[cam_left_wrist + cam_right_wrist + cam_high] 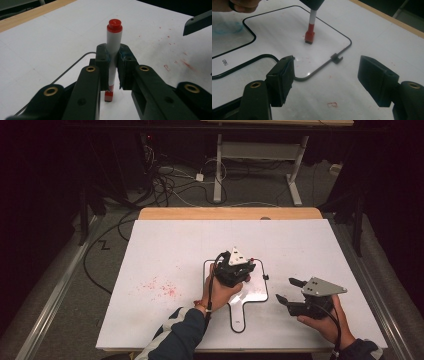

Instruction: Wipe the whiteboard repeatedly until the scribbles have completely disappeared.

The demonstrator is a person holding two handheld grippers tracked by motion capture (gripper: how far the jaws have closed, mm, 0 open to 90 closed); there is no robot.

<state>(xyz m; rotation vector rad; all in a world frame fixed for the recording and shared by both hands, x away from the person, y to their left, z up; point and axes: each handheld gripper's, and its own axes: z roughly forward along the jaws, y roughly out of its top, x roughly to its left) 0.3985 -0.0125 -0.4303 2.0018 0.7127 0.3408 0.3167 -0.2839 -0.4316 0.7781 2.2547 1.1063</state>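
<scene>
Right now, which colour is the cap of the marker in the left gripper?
Red: the marker has a red cap, clearest in the left gripper view.

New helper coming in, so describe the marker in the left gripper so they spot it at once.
On the white table lies a small black-rimmed whiteboard with a handle. Upright over it, clamped in the left gripper, stands the marker: a white barrel, red at both ends, its lower end on the board. The right gripper is open, holding nothing.
</scene>
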